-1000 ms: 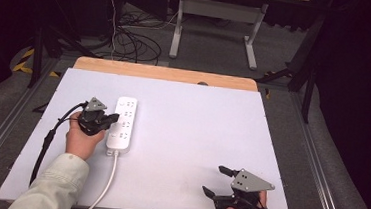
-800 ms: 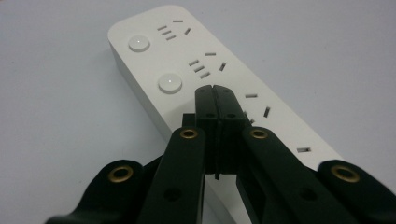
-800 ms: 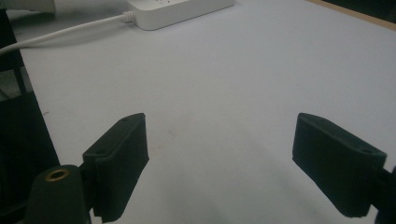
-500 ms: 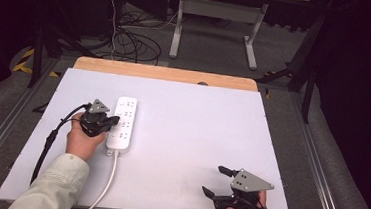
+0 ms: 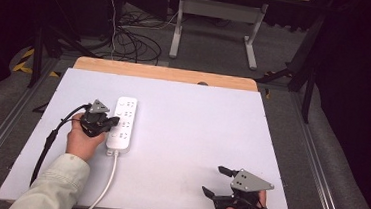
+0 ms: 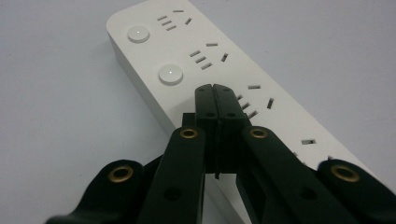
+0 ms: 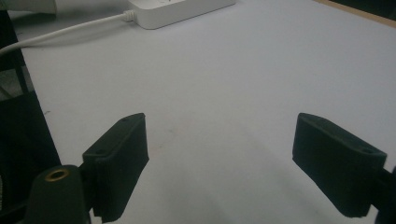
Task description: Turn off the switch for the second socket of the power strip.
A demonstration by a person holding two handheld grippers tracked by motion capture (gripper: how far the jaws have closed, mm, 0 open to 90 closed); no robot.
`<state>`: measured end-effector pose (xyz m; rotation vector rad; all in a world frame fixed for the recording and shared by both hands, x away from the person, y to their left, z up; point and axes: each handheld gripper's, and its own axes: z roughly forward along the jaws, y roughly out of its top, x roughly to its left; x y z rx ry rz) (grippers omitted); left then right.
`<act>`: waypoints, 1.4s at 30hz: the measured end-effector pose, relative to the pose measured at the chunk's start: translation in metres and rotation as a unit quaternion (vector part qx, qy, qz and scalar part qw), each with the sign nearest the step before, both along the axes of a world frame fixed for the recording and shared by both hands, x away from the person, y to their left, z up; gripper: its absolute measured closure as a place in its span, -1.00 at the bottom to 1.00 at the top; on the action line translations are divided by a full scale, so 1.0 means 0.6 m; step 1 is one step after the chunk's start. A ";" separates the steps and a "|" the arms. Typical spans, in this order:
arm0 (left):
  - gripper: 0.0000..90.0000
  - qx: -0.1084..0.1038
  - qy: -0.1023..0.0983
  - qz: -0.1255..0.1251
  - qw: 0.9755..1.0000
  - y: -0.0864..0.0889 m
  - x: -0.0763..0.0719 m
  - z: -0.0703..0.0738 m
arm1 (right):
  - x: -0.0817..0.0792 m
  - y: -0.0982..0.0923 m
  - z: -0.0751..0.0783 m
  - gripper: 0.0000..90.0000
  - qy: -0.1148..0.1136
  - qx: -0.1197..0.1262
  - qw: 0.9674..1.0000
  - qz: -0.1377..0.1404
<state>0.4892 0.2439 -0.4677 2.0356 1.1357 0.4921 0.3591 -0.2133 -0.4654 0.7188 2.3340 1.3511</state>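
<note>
The left gripper [image 6: 215, 88] has its jaws pressed together with nothing between them, and its tip rests over the top face of the white power strip [image 6: 219, 70], just short of a three-slot socket and close to the second of two round white buttons [image 6: 170, 74] that lie toward 11 o'clock in the left gripper view. From above, the left gripper [image 5: 116, 121] sits at about 9 o'clock on the bench [image 5: 186, 134], held by the left hand [image 5: 83, 139] in a pale sleeve [image 5: 54, 189], with its black cable [image 5: 50, 141] trailing off toward 7 o'clock. The power strip [image 5: 123, 124] lies lengthwise, pointing toward 12 o'clock, and its white cord [image 5: 104, 186] runs off the near edge at 6 o'clock. The right gripper [image 5: 213, 181] is well apart from it, at about 5 o'clock near the bench's front edge; its jaws stand wide open and hold nothing. In the right gripper view they [image 7: 219, 158] frame bare white bench top, with the strip's cord end [image 7: 180, 9] at 11 o'clock.
</note>
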 end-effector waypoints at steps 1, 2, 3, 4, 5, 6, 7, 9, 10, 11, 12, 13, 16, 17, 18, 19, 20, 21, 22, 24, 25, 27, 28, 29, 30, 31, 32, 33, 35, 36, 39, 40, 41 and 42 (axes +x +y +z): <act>1.00 0.001 0.002 0.000 1.000 -0.001 0.000 0.000 | 0.000 0.000 0.000 -0.58 0.000 0.000 1.000 0.000; 1.00 0.001 0.002 0.001 1.000 -0.001 -0.001 0.000 | 0.000 0.000 0.000 -0.58 0.000 0.000 1.000 0.000; 1.00 0.005 -0.002 0.001 1.000 -0.001 0.000 0.001 | 0.000 0.000 0.000 -0.58 0.000 0.000 1.000 0.000; 1.00 0.005 -0.002 0.001 1.000 -0.001 0.000 0.001 | 0.000 0.000 0.000 -0.58 0.000 -0.001 1.000 0.000; 1.00 0.005 -0.002 0.001 1.000 -0.001 0.000 0.001 | 0.000 0.000 0.000 -0.58 0.000 0.000 1.000 0.000; 1.00 0.007 -0.002 0.000 1.000 -0.001 -0.001 0.001 | 0.000 0.000 0.000 -0.58 0.001 0.000 1.000 0.000; 1.00 0.008 -0.002 0.000 1.000 -0.001 -0.001 0.001 | 0.000 0.000 0.000 -0.58 0.001 0.000 1.000 0.000; 1.00 0.009 -0.003 0.000 1.000 -0.002 -0.001 0.001 | 0.000 0.000 0.000 -0.58 0.000 -0.001 1.000 0.000; 1.00 0.010 -0.004 0.000 1.000 -0.002 -0.001 0.001 | 0.000 0.000 0.000 -0.58 0.001 -0.001 1.000 0.000; 1.00 0.011 -0.003 0.000 1.000 -0.003 -0.002 0.001 | 0.000 0.000 0.000 -0.58 0.001 -0.002 1.000 0.001; 1.00 0.017 -0.008 0.002 1.000 -0.003 -0.002 0.001 | 0.000 0.001 0.000 -0.58 0.001 -0.001 1.000 0.001; 1.00 0.013 -0.005 0.000 1.000 -0.004 -0.003 0.000 | 0.000 0.001 0.000 -0.58 0.001 -0.001 1.000 0.001; 1.00 0.021 -0.009 -0.002 1.000 -0.007 -0.003 0.001 | -0.001 0.001 0.000 -0.58 0.001 -0.002 1.000 0.001; 1.00 0.002 0.001 -0.004 1.000 -0.007 -0.003 0.000 | 0.000 0.001 -0.001 -0.58 0.002 -0.002 1.000 0.001; 1.00 0.002 0.001 -0.004 1.000 -0.007 -0.003 0.000 | 0.000 0.001 -0.001 -0.58 0.002 -0.002 1.000 0.001; 1.00 0.017 -0.007 -0.004 1.000 -0.011 -0.005 0.000 | 0.000 0.001 -0.001 -0.58 0.002 -0.002 1.000 0.001; 1.00 0.024 -0.011 -0.004 1.000 -0.014 -0.005 0.000 | -0.001 0.001 0.000 -0.58 0.002 -0.002 1.000 0.001; 1.00 0.024 -0.011 -0.004 1.000 -0.014 -0.005 0.000 | -0.001 0.001 0.000 -0.58 0.002 -0.002 1.000 0.001; 1.00 0.027 -0.013 -0.003 1.000 -0.015 -0.006 0.000 | -0.001 0.001 0.000 -0.58 0.001 -0.003 1.000 0.000; 1.00 0.023 -0.013 0.002 1.000 -0.015 -0.005 -0.001 | -0.001 0.000 0.000 -0.58 0.001 -0.002 1.000 0.000; 1.00 0.026 -0.014 0.003 1.000 -0.015 -0.005 -0.001 | -0.001 0.000 0.000 -0.58 0.001 -0.002 1.000 0.000; 1.00 0.026 -0.013 0.002 1.000 -0.016 -0.005 -0.001 | -0.001 0.000 0.000 -0.58 0.001 -0.003 1.000 0.001; 1.00 0.025 -0.014 0.003 1.000 -0.016 -0.005 -0.001 | -0.001 0.000 0.000 -0.58 0.001 -0.002 1.000 0.001; 1.00 0.025 -0.014 0.003 1.000 -0.016 -0.005 -0.001 | -0.001 0.000 0.000 -0.58 0.001 -0.002 1.000 0.001; 1.00 0.027 -0.015 0.001 1.000 -0.016 -0.005 -0.001 | -0.001 0.000 0.000 -0.58 0.001 -0.002 1.000 0.001; 1.00 0.033 -0.023 0.002 0.999 -0.017 -0.006 -0.001 | -0.001 -0.001 0.000 -0.58 0.001 -0.002 1.000 0.001; 1.00 0.033 -0.023 0.002 0.999 -0.017 -0.006 -0.001 | -0.001 0.000 0.000 -0.58 0.001 -0.002 1.000 0.001; 1.00 0.034 -0.022 0.002 0.999 -0.017 -0.006 -0.001 | -0.001 0.000 0.000 -0.58 0.001 -0.002 1.000 0.001; 1.00 0.035 -0.020 0.003 0.999 -0.018 -0.007 -0.001 | -0.001 0.000 -0.001 -0.58 0.001 -0.002 1.000 0.001; 1.00 0.035 -0.022 0.004 0.999 -0.018 -0.007 -0.001 | -0.001 0.000 -0.001 -0.58 0.002 -0.003 1.000 0.002; 1.00 0.036 -0.021 0.003 0.999 -0.018 -0.007 -0.001 | -0.001 0.000 -0.001 -0.58 0.001 -0.003 1.000 0.002; 1.00 0.036 -0.021 0.003 0.999 -0.018 -0.007 -0.001 | -0.001 0.000 -0.001 -0.58 0.001 -0.003 1.000 0.002; 1.00 0.039 -0.024 0.002 0.999 -0.019 -0.008 -0.002 | -0.001 0.000 -0.001 -0.58 0.001 -0.003 1.000 0.002; 1.00 0.038 -0.024 0.003 0.999 -0.020 -0.008 -0.002 | -0.001 0.000 -0.001 -0.58 0.001 -0.003 1.000 0.002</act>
